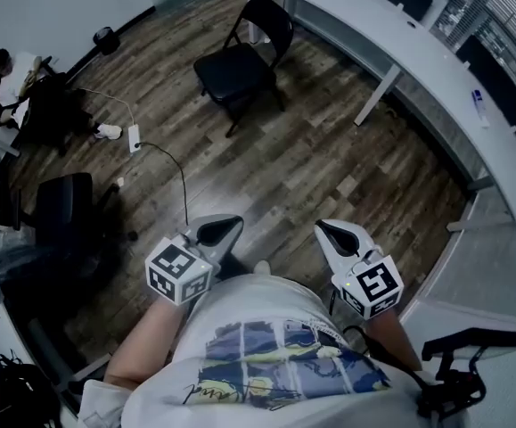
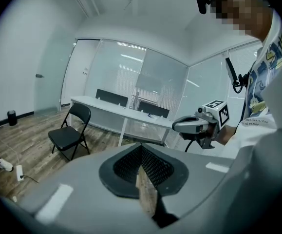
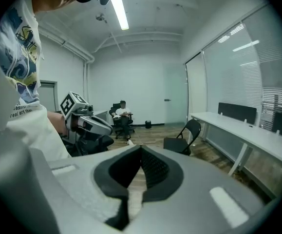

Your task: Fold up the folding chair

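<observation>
Jaws of both tools are pressed together, and each tool is empty. We hold the left tool [image 1: 220, 230] and the right tool [image 1: 333, 232] side by side in front of our body, a little apart from each other, both pointing slightly down toward the wooden floor [image 1: 311, 168]. The folding chair [image 1: 233, 68] is black and stands unfolded on this floor, well apart from both tools. Its seat is down, and its backrest is on the side nearer to the long white worktop [image 1: 391, 38]. The chair is near this worktop but does not touch it. At the far left a seated person [image 1: 4, 87] is visible. A white power strip [image 1: 134, 137] with its cable lies on the floor between that person and the folding chair. A dark office chair [image 1: 61, 208] stands to the left of the left tool.
</observation>
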Tool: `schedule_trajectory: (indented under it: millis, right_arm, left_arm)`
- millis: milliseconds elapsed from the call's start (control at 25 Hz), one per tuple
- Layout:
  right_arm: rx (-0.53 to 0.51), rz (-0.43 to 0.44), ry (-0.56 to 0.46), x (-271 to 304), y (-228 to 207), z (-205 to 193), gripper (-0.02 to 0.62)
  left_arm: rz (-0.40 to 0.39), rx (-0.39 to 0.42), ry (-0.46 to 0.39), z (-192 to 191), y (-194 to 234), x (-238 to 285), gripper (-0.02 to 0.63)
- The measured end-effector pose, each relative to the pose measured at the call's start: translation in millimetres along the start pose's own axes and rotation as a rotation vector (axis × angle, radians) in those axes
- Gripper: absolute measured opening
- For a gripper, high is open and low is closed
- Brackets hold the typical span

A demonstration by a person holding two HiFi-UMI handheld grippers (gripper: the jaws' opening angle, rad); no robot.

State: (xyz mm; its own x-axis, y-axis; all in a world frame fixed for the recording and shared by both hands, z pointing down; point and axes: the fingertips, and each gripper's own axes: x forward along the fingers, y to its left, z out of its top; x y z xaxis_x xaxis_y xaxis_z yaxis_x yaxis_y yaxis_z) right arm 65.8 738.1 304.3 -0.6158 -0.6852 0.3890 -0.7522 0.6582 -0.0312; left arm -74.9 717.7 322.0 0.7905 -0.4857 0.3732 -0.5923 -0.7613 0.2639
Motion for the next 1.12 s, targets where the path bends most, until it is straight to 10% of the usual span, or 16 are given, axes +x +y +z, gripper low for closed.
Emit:
schedule_trajectory:
  millis: [1120]
  right_arm:
    - [0.063,0.011,0.041,51.4,-38.4,4.6,0.026]
  left_arm:
    - [0.044,-0.087,0.014,12.7,59.4,17.0,0.002]
